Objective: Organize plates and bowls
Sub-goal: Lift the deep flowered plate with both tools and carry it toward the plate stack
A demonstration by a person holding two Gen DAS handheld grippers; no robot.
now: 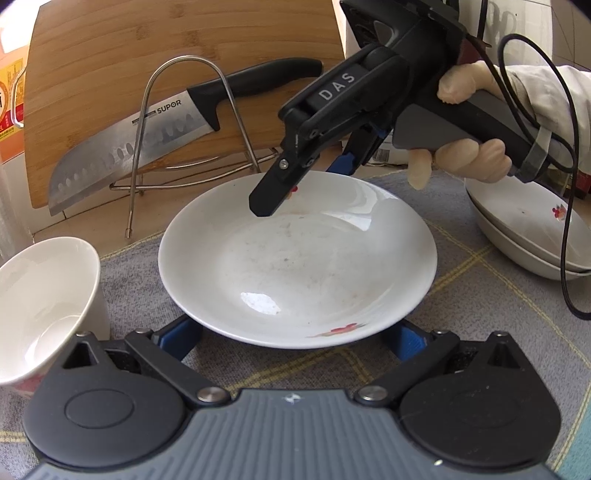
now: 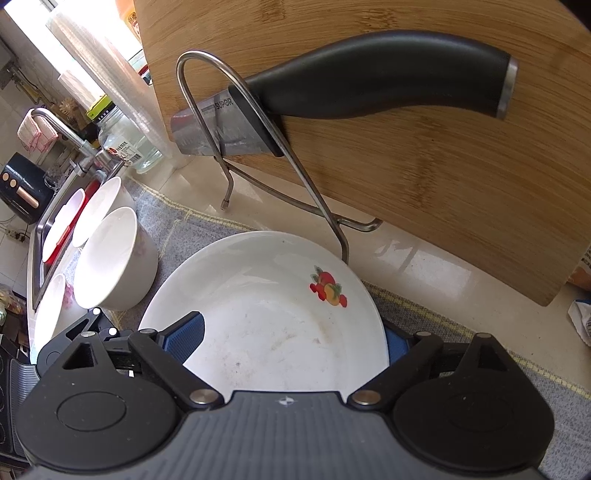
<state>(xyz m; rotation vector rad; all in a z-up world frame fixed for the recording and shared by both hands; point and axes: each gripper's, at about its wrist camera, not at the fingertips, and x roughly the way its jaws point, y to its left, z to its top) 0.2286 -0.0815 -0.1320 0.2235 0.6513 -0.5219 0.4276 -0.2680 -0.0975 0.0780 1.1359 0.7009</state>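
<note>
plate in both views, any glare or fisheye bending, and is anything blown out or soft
Left wrist view: bright glare patches on the plate, sharp focus, the cutting board edges curve from the fisheye. Right wrist view: the window at top left is blown out, the plate is evenly lit with faint smears, and the knife handle bulges, stretched by distortion.

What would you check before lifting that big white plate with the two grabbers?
1. Plate sits flat on the cloth: ok.
2. Right gripper straddles the plate's rim, jaws wide, pads not pressing: not ok for lifting.
3. Left gripper has fingers on either side of the near rim, open: not ok yet.
4. Bowl beside the plate is clear of it: ok.
5. Knife in the wire rack behind is out of the way: ok.
6. Whether the plate's underside is free of the cloth: cannot tell.
</note>
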